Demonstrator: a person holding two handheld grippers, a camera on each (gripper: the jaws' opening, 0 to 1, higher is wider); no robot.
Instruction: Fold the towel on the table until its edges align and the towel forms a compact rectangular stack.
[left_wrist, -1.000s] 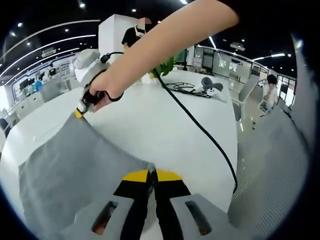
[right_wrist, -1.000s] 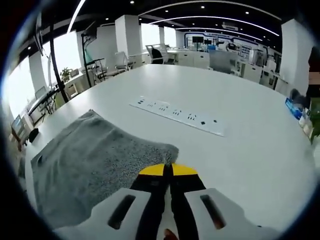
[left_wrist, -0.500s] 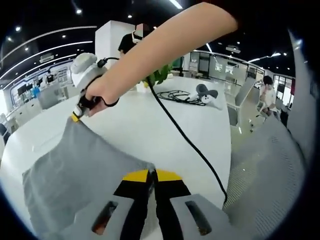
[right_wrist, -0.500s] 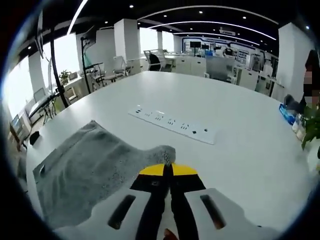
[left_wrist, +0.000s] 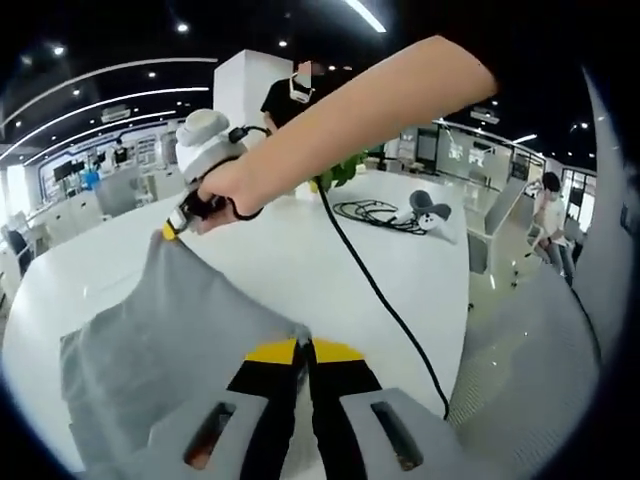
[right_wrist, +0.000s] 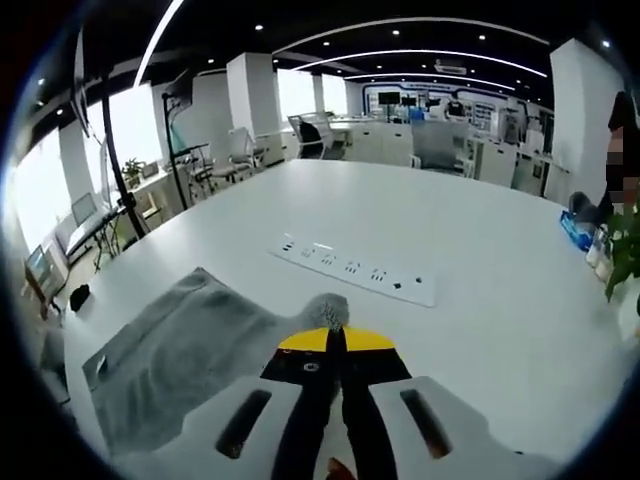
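A grey towel (left_wrist: 170, 345) hangs stretched above the white table (left_wrist: 290, 260), lifted at two corners. My left gripper (left_wrist: 303, 346) is shut on the near corner. In the left gripper view my right gripper (left_wrist: 172, 230), held in a hand, is shut on the far corner. In the right gripper view the towel (right_wrist: 190, 360) slopes down to the left from my right gripper (right_wrist: 335, 334), whose yellow-tipped jaws pinch its fuzzy corner.
A white power strip (right_wrist: 355, 272) lies on the table past the towel. A black cable (left_wrist: 375, 290) trails from the right gripper across the table to a coil (left_wrist: 372, 210) beside a grey device (left_wrist: 432, 208). A plant (left_wrist: 335, 172) and a person (left_wrist: 300, 90) are behind.
Both grippers have lifted the towel corners higher. The right gripper has carried its corner up and farther across the table, and the towel's span looks shorter in the right gripper view.
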